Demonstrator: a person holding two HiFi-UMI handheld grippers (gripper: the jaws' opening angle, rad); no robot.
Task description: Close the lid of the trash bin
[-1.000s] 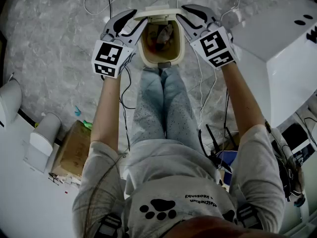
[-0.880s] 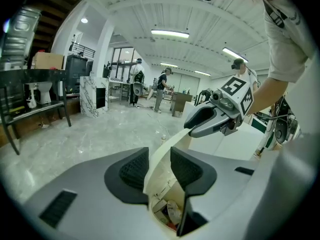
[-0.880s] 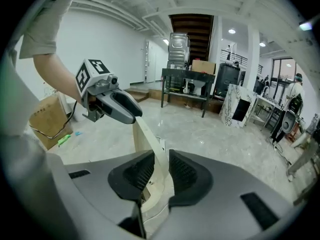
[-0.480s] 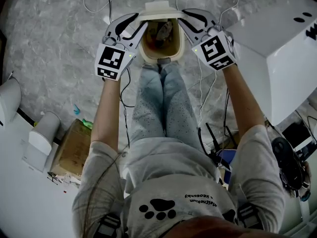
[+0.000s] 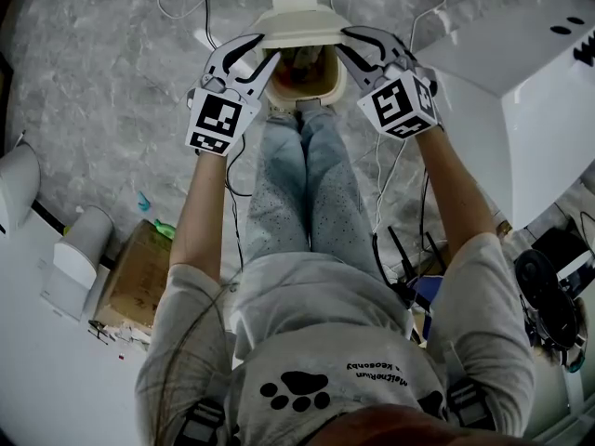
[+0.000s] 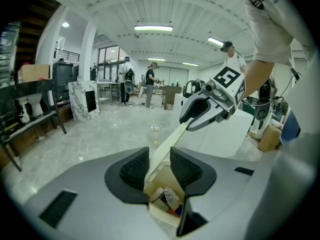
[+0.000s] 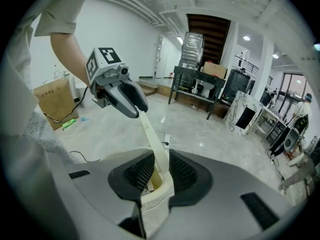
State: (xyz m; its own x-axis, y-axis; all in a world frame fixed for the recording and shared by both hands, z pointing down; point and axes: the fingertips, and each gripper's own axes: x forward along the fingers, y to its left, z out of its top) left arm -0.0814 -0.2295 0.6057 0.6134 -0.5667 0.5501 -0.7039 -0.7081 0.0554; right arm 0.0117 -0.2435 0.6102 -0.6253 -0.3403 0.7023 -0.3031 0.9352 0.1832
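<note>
Gripping the lid [image 5: 302, 17] at its left edge with the left tongs [image 6: 159, 160], pads clenched on the thin cream rim after just closing in. Clamping the right edge likewise with the right tongs [image 7: 161, 170], also just drawn tighter. Noted lid tilted, partway down over the far part of the trash bin [image 5: 322, 87]; near part of mouth open, rubbish visible inside. Found bin on grey marble floor [image 5: 102, 91], just beyond the person's knees [image 5: 302, 130]. Logged cardboard box [image 5: 139, 282] near left, well apart.

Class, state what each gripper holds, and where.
Both have just closed on the lid: left gripper at its left edge, right gripper at its right edge.
</note>
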